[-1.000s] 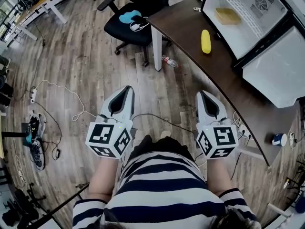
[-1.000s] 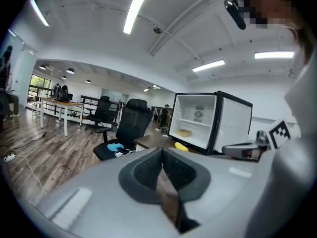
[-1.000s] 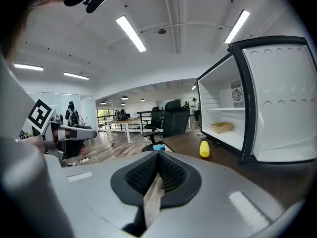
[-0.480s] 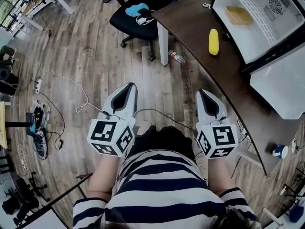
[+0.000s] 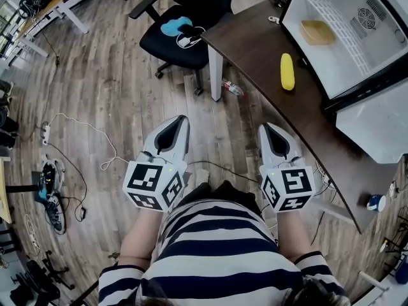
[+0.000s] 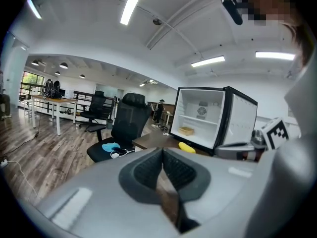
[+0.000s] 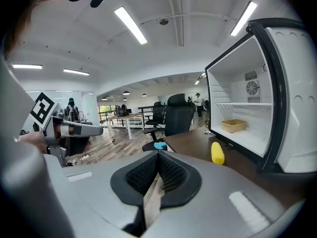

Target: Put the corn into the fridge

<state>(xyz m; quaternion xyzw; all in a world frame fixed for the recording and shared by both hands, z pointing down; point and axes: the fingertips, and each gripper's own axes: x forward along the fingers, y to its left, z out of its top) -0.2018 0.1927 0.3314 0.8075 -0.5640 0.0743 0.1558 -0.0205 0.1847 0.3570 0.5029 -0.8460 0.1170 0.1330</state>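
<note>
The yellow corn lies on the dark brown desk, just in front of the open white mini fridge. It also shows as the corn before the fridge in the right gripper view, and as the corn by the fridge in the left gripper view. Both grippers are held low near the person's striped shirt, well short of the desk. My left gripper is shut and empty. My right gripper is shut and empty too.
A tan tray sits inside the fridge. A black office chair with a blue item stands left of the desk. A plastic bottle lies on the wood floor by the desk leg. Cables trail at left.
Both grippers have moved forward a little toward the desk, and the view has shifted so the fridge and corn sit slightly lower and further right. The jaws stay shut.
</note>
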